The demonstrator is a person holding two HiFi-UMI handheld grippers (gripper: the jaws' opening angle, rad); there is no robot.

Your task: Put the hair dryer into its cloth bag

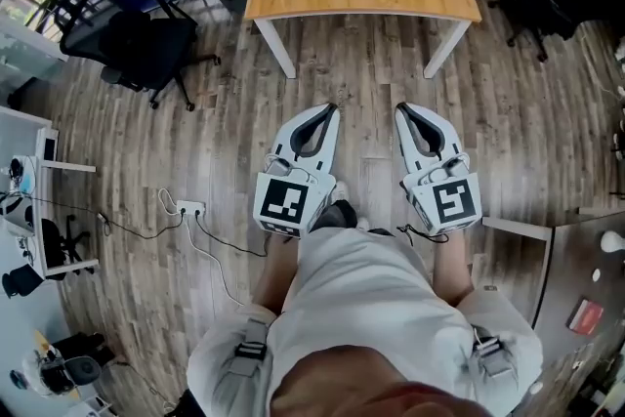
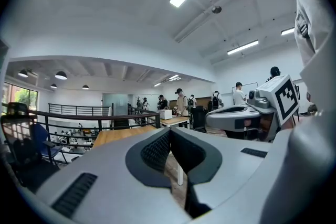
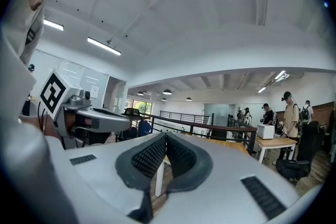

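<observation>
You will find no legible text, brand, number or sign in any of the views. The only printed marks are the black-and-white square patterns on the left marker cube [image 1: 286,203] and the right marker cube [image 1: 455,201], and these form no letters or digits.
</observation>
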